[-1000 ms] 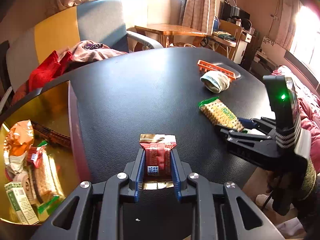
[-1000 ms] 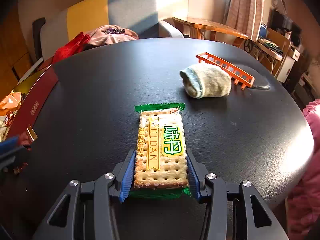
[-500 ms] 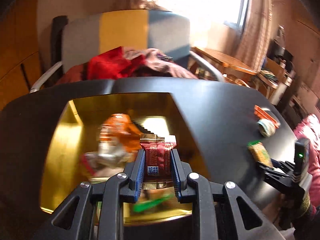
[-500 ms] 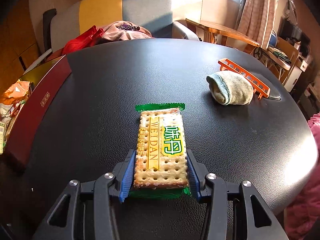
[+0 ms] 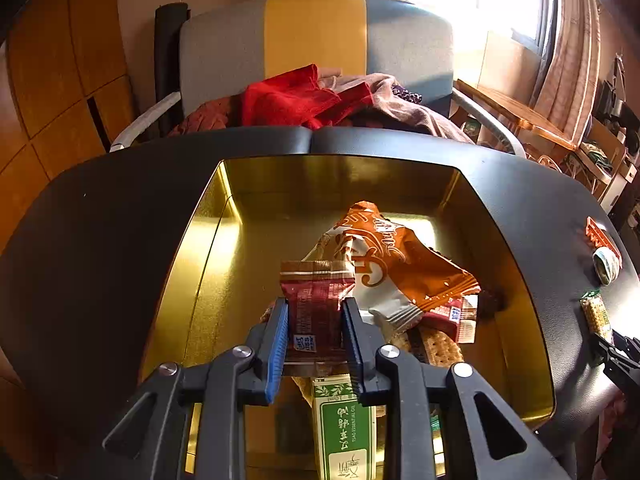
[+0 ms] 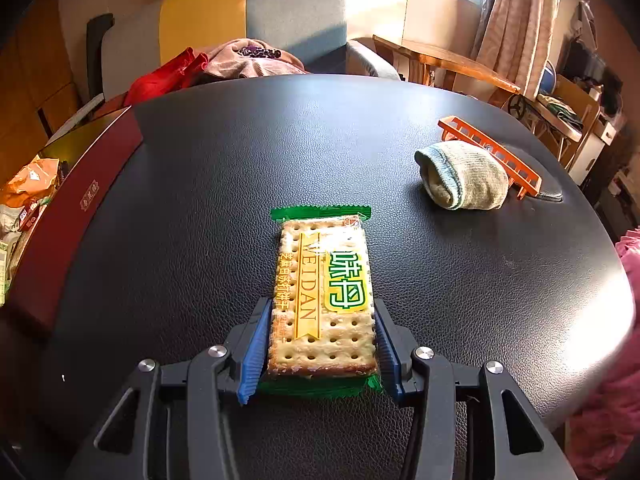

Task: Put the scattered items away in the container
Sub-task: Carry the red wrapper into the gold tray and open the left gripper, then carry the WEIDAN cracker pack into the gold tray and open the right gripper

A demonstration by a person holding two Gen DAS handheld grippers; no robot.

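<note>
The left tool (image 5: 314, 330) gripped a dark red snack packet (image 5: 316, 304) between its blue pads (image 5: 278, 344), holding it above the gold-lined box (image 5: 200, 248) that sat on the black table (image 5: 92, 240). Inside the box lay an orange-and-white wrapper (image 5: 384, 256), a cracker pack (image 5: 438, 350), a small red packet (image 5: 452, 314) and, nearest the camera, a green-and-white carton (image 5: 344, 428). At the table's right edge were an orange rack (image 5: 598, 236), what looked like a rolled sock (image 5: 606, 266) and a green-ended cracker packet (image 5: 596, 316). Behind the table stood a chair (image 5: 316, 40) heaped with red cloth (image 5: 296, 98).
</note>
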